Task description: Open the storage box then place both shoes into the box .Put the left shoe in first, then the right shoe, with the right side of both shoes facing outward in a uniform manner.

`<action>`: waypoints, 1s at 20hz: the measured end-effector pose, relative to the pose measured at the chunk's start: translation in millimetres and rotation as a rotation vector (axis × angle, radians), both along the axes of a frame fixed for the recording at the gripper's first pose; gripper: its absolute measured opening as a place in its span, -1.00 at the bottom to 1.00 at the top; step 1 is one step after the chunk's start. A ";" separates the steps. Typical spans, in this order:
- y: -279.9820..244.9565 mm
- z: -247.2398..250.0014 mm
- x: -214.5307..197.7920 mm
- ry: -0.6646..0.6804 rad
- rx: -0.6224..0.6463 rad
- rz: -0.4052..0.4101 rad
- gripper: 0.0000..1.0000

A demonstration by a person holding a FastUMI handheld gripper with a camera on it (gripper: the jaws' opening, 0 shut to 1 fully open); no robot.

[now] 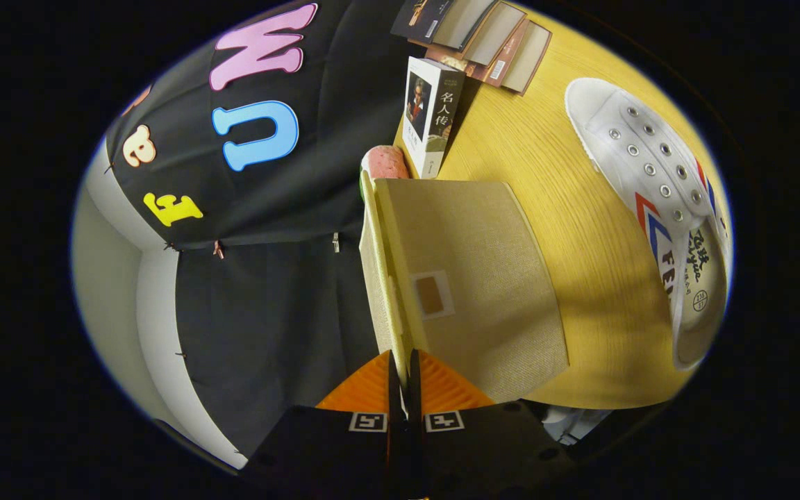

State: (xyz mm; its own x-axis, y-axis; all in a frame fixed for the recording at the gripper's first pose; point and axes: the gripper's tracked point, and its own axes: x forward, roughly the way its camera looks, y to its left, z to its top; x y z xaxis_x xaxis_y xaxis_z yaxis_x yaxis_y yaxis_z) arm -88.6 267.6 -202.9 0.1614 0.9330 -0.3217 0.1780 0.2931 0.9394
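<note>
- Beige woven fabric covers the storage box (469, 278), which sits on the yellow wooden surface (580, 229) straight ahead of the tongs (403, 364)
- the camera is rolled, so the surface appears to run upright beside the black cloth wall
- the tongs are nearly closed, with just a thin slit between the two fingers (365, 389)
- a thin pale edge of the box, apparently its lid edge or flap (389, 278), runs right down into that slit; whether both fingers actually press on it I cannot tell
- a small square label patch (431, 295) sits on the broad face of the box
- one white canvas shoe (657, 194) with metal eyelets and red and blue stripes lies on the surface, apart from the box, its opening showing a printed insole
- beyond the box a white book (431, 114) stands upright, close to the box's far end
- just beside that book, at the box's far corner, is a small pink and green object (382, 163), too blurred to identify
- further off several books (476, 35) lie fanned out on the surface
</note>
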 end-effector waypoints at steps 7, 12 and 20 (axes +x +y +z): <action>18.7 70.4 -6.0 -0.127 0.024 0.027 -0.90; 57.1 125.9 -18.8 -0.280 0.030 0.113 -0.90; 141.4 158.1 -36.0 -0.333 0.066 0.201 -0.90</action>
State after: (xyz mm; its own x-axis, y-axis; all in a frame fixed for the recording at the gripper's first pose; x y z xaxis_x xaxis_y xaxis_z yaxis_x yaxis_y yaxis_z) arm -124.6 409.0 -44.8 0.0588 0.9735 -0.2209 -0.1942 0.2283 0.9540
